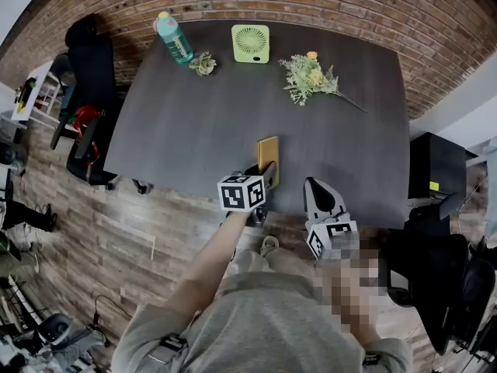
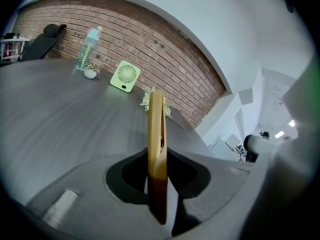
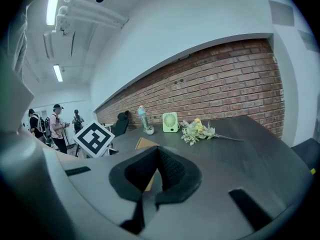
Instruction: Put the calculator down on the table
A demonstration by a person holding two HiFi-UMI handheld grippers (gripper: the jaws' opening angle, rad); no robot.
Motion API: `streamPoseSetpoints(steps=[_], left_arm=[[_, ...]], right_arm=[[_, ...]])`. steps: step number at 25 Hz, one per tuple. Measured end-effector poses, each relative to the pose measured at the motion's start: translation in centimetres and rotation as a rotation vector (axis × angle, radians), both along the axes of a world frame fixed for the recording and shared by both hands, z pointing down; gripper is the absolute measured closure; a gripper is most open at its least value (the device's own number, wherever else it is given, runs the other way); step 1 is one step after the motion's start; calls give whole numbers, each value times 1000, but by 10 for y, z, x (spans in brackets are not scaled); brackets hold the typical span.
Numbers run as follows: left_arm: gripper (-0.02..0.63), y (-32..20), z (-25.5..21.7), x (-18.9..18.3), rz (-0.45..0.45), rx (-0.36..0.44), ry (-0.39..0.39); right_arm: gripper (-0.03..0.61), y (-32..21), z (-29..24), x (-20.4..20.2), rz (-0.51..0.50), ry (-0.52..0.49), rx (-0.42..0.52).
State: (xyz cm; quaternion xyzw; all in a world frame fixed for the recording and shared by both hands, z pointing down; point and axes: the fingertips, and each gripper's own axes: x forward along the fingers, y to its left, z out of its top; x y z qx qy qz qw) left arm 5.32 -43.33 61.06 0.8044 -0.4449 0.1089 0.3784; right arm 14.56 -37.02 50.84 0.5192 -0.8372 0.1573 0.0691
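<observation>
Just inside table (image 1: 194,123) edge, calculator (image 1: 268,152)

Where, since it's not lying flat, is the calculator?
Head view: the calculator is held on edge in the left hand-held gripper at the near edge of the table.

We see a mustard-yellow calculator (image 1: 268,151) above a dark grey, wood-grained counter (image 1: 171,130). The fan (image 1: 250,43) is pale green, the bottle (image 1: 174,39) teal, the wall (image 1: 349,6) red-brown brick. Our left claw's (image 1: 266,174) cube (image 1: 241,192) bears black-and-white squares.
</observation>
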Motion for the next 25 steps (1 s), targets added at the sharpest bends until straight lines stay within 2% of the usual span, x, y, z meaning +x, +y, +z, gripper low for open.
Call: streamPoseSetpoints(steps=[6,17,25], left_arm=[[528,-9,16,4,16,-37,-25],[526,-22,28,14,26,-104,-22],[523,-27,36,15,34,-138,-71]], right_arm=[[577,2,6,2,3,0,-14],[577,-1,11,6,11,-5,-25],[577,-3,10,6,10,-7,-26]])
